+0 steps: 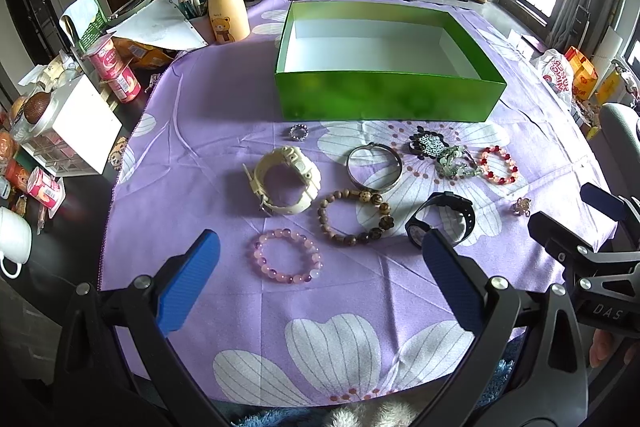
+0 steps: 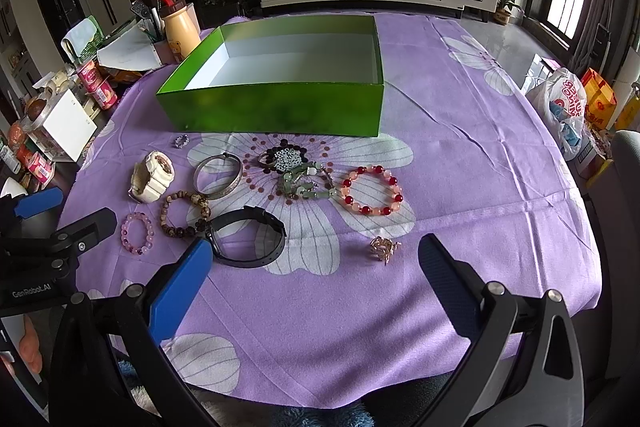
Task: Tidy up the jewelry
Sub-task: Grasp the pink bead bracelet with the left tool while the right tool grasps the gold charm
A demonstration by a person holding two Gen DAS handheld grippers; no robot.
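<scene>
1. Left gripper (image 1: 320, 279): its two blue-padded fingers are spread wide apart and hold nothing. It hovers low over the near part of a purple flowered cloth (image 1: 320, 307).
2. Right gripper (image 2: 316, 283): likewise spread wide and holding nothing, hovering to the right of the left one.
3. Between the left gripper's fingers, just ahead, lies a pink bead bracelet (image 1: 288, 257). Beyond it sit a brown wooden bead bracelet (image 1: 354, 217) and a cream watch (image 1: 286, 181).
4. The black watch (image 2: 248, 237) lies beside the right gripper's left finger. A small gold ornament (image 2: 384, 247) lies just ahead between that gripper's fingers.
5. Farther out are a silver bangle (image 2: 218, 175), a tangle of green jade pieces (image 2: 308, 185), a red and pink bead bracelet (image 2: 372, 191), and a small ring (image 1: 298, 131).
6. Behind all the jewelry stands a green box (image 1: 384, 99), open-topped; its white inside looks bare.
7. Judgement: the sorting seems to be at its start, with nothing visibly boxed. The next move likely calls for lowering one gripper over the nearest piece, closing on it, and carrying it over the near wall of the box.
</scene>
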